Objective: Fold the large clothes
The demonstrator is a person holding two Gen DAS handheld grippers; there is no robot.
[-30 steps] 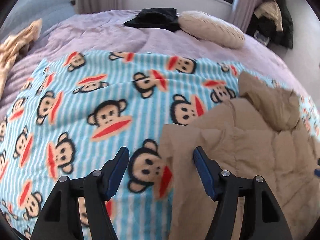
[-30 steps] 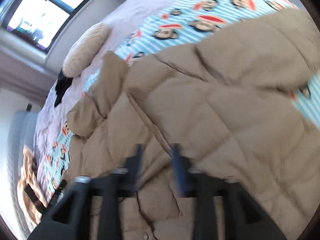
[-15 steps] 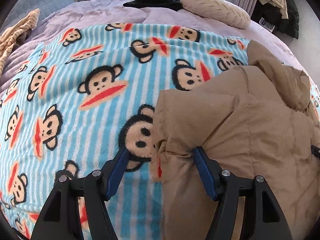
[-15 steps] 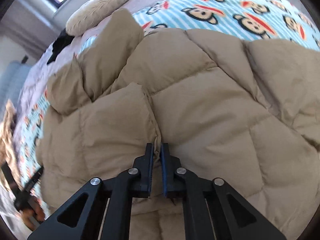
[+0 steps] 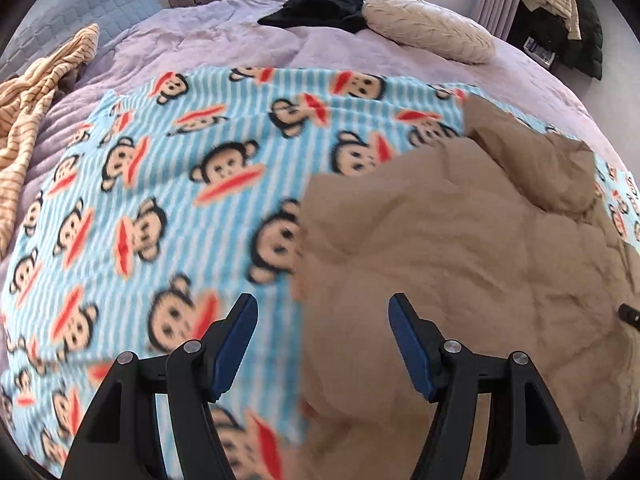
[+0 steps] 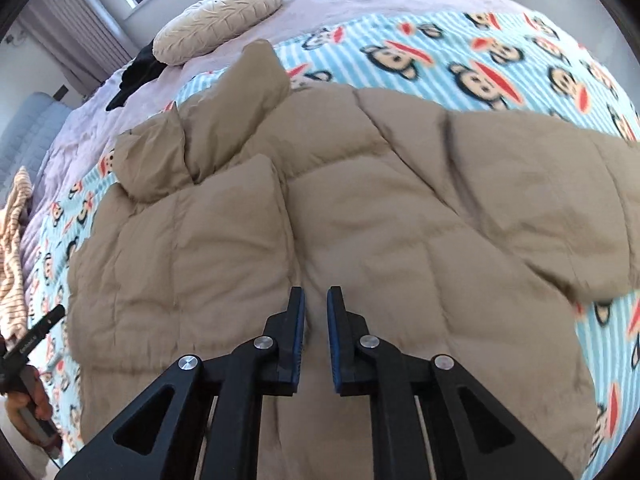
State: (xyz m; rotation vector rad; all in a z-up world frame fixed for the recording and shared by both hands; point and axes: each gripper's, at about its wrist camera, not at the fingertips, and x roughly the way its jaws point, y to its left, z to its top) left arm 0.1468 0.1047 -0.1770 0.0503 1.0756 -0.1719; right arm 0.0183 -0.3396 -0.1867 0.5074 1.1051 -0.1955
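Note:
A tan quilted puffer jacket (image 6: 360,208) lies spread on a blue striped monkey-print blanket (image 5: 160,200) on the bed. It also shows in the left wrist view (image 5: 460,260), filling the right half. My left gripper (image 5: 322,312) is open wide and empty, above the jacket's left edge where it meets the blanket. My right gripper (image 6: 316,300) hovers over the jacket's middle seam with its jaws a narrow gap apart and nothing between them. The left gripper's handle and the hand holding it (image 6: 28,360) show at the left edge of the right wrist view.
A lilac bedspread (image 5: 240,52) lies under the blanket. A cream pillow (image 5: 428,28) and a black garment (image 5: 320,8) lie at the far side. A striped tan throw (image 5: 36,92) lies at the left. Dark clothes (image 5: 568,16) are piled beside the bed at the far right.
My left gripper has pulled back and up from the jacket's edge, staying open. My right gripper has opened slightly from shut and lifted off the jacket's seam.

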